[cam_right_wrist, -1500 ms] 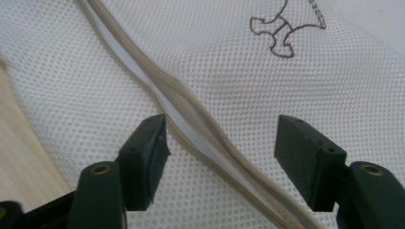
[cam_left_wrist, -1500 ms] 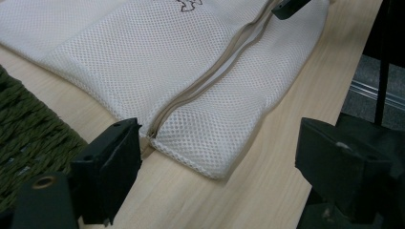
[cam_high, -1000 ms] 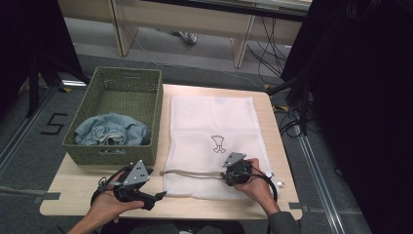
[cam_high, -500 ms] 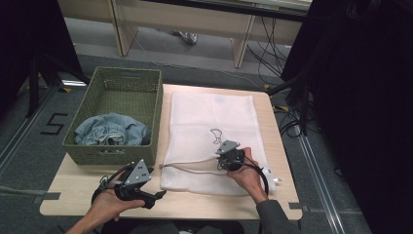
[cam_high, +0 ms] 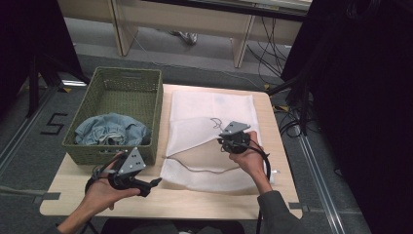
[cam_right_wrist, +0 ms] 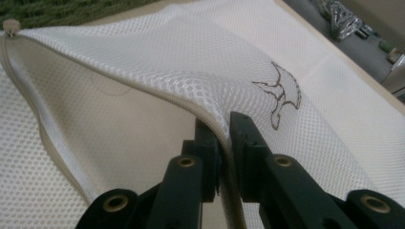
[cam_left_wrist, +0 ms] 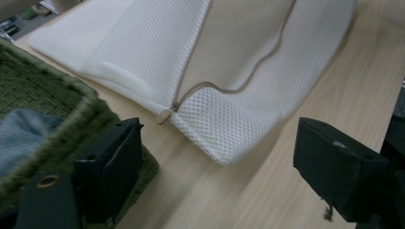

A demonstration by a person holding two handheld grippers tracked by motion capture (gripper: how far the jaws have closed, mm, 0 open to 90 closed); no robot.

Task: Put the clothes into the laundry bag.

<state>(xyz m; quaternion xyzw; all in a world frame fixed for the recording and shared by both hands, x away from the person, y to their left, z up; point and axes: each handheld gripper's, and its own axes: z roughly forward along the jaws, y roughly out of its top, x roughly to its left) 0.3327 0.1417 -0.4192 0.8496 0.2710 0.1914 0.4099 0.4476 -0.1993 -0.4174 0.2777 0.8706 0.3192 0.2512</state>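
Overall light: even, from overhead; tabletop bright, surroundings beyond it dark.
Shadows: soft, faint, under the mesh bag just ahead of the left gripper.
Glare: none seen on the mesh.
Blur: right gripper sharp; background past it soft.
High view: grainy, low detail.

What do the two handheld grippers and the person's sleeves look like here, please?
Both the left gripper and right gripper are black, each topped with a grey three-cornered plate. Their blocky black jaws carry brass-coloured rivets. A black cable loops from the right one. The right sleeve is dark grey.
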